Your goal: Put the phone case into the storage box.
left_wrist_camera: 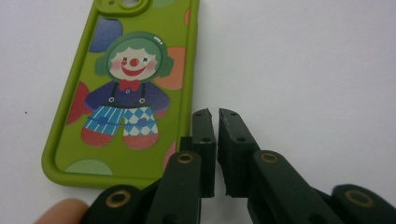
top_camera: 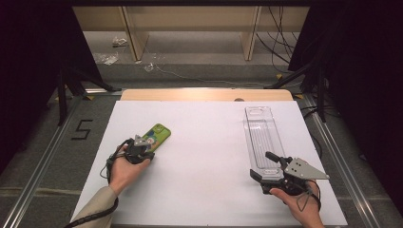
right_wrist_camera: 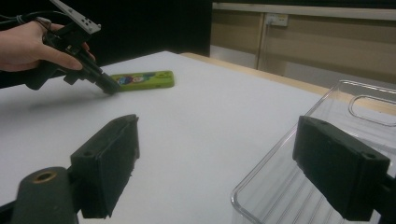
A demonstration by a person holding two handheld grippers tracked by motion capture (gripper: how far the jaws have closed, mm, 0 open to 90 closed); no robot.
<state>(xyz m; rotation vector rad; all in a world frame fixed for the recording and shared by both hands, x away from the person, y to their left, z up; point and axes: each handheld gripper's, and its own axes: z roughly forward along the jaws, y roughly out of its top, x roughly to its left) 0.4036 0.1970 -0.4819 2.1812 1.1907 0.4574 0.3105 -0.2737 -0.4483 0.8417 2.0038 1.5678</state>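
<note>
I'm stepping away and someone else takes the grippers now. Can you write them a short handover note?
Left gripper: jaws nearly shut, nothing between them, tips at the near right corner of the green phone case, which lies flat on the white table.
Right gripper: open, jaws either side of the near end wall of the clear tray.
Done: nothing moved yet; case not gripped, tray empty.
Left: probably grip the case and carry it to the tray.

In your left gripper view the green phone case runs off the top edge, and the jaws cover its lower right corner. In your right gripper view the clear tray is cut by the right and bottom edges, one jaw hiding part of its wall.
</note>
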